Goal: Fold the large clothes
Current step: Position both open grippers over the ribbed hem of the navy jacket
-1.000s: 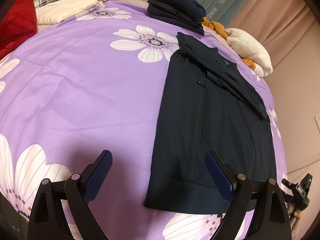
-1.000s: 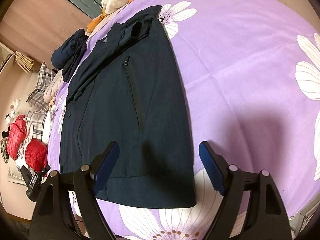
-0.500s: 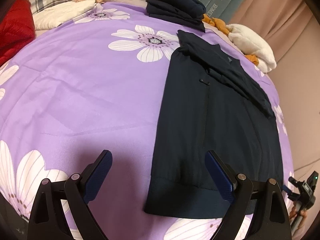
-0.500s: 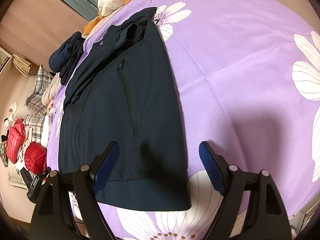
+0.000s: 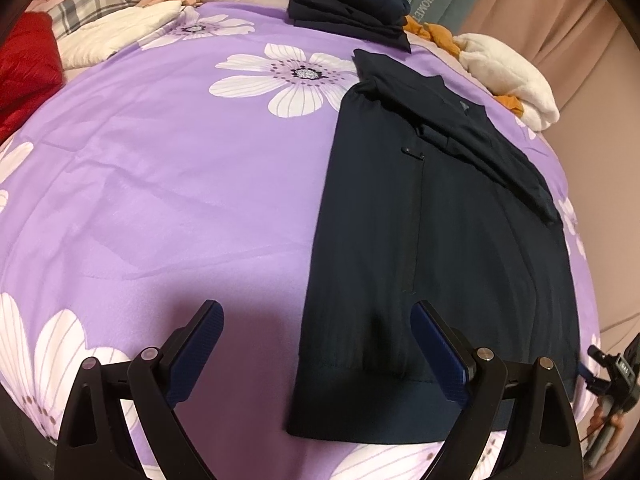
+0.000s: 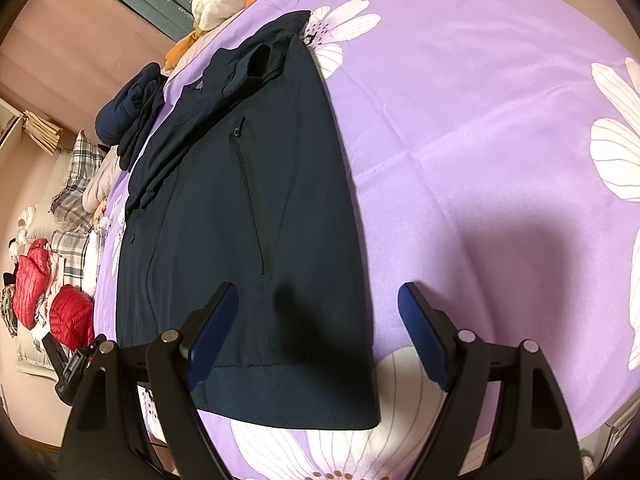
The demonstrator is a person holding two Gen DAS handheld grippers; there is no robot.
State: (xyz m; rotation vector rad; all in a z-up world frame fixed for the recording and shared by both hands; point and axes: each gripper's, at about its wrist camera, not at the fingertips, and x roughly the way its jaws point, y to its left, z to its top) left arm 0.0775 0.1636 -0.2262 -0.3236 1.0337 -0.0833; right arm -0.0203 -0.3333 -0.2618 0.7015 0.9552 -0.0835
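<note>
The dark jacket [image 5: 440, 240] lies flat on the purple bed [image 5: 180, 180]; soft, light, probably floppy; both hand-held grippers, left [image 5: 316, 344] and right [image 6: 318, 326], hover spread and empty; best pinched at the ribbed hem [image 6: 288, 396] corners.

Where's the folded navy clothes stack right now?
Left wrist view, top centre: folded navy clothes stack sits at the purple floral bedspread's far edge, beyond the flat navy jacket.
</note>
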